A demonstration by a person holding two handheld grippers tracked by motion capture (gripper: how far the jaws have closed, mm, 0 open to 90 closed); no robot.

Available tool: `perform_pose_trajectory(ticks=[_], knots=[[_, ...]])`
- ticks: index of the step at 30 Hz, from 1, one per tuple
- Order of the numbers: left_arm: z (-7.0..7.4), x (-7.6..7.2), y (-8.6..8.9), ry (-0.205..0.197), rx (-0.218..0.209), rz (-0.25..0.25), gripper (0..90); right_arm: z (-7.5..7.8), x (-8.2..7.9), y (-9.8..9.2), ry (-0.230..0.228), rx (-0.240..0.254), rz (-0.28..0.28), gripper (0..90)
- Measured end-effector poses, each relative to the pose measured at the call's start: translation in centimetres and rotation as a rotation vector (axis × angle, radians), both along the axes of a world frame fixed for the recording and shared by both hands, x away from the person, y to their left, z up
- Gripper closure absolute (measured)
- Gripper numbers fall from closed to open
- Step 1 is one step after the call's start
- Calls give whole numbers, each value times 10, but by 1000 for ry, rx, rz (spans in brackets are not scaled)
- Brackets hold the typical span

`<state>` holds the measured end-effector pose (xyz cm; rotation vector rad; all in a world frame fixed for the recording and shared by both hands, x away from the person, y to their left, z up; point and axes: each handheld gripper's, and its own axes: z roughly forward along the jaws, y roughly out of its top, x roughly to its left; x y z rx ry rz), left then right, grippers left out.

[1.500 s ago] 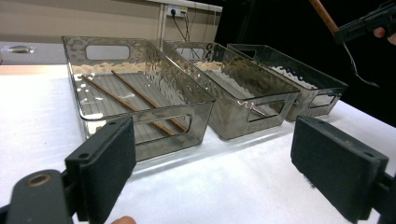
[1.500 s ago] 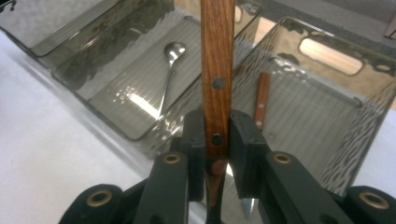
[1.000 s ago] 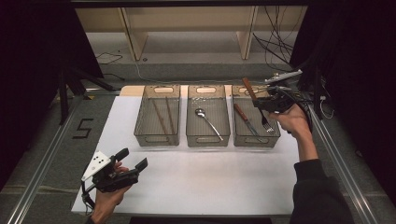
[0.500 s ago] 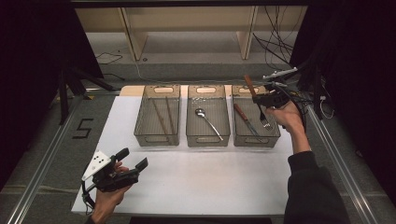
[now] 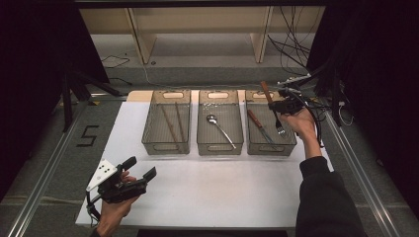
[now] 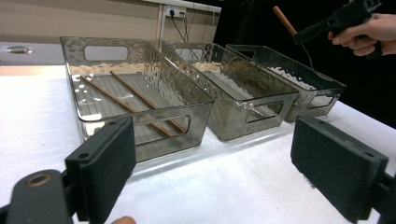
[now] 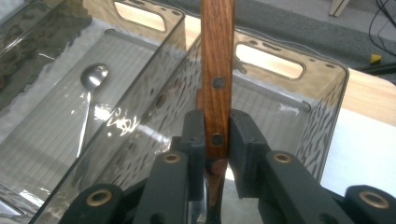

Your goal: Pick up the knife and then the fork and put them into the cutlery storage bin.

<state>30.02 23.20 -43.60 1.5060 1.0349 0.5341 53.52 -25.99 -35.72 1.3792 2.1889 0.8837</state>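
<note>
My right gripper [image 5: 282,105] is shut on a wooden-handled fork [image 5: 279,126], which hangs tines down over the right clear bin [image 5: 272,148]. In the right gripper view both pads clamp the riveted wooden handle [image 7: 216,56], which rises upright between them above the bin's far end. A wooden-handled knife [image 5: 258,123] lies in that bin. My left gripper [image 5: 140,167] rests low at the table's front left, open, its pads [image 6: 105,158] wide apart with nothing between them.
The left bin [image 5: 167,145] holds two chopsticks [image 5: 173,126]. A spoon [image 5: 220,128] lies in the middle bin [image 5: 220,148]. All three stand in a row at the far side of the white table [image 5: 222,192]. Cables hang at the back right.
My right hand has carried the fork a little left and down over the right bin. The left gripper has stayed where it was.
</note>
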Motion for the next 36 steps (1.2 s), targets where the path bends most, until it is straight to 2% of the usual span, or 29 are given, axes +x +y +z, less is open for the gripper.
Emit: perform_pose_trajectory(ticks=[10, 24, 29, 33, 36], knots=[[0, 0, 0, 0, 0, -1, 136, -22, 5, -4, 37, 1, -31, 779], [0, 0, 0, -1, 1, -3, 136, -34, 5, -1, 70, -6, -37, 777], [0, 0, 0, 0, 1, -3, 136, -39, 7, -2, 100, -7, -43, 773], [0, 0, 0, 0, 1, -4, 136, -39, 7, -1, 117, -13, -57, 749], [0, 0, 0, 2, 2, -4, 137, -36, 6, 0, 121, -4, -50, 667]])
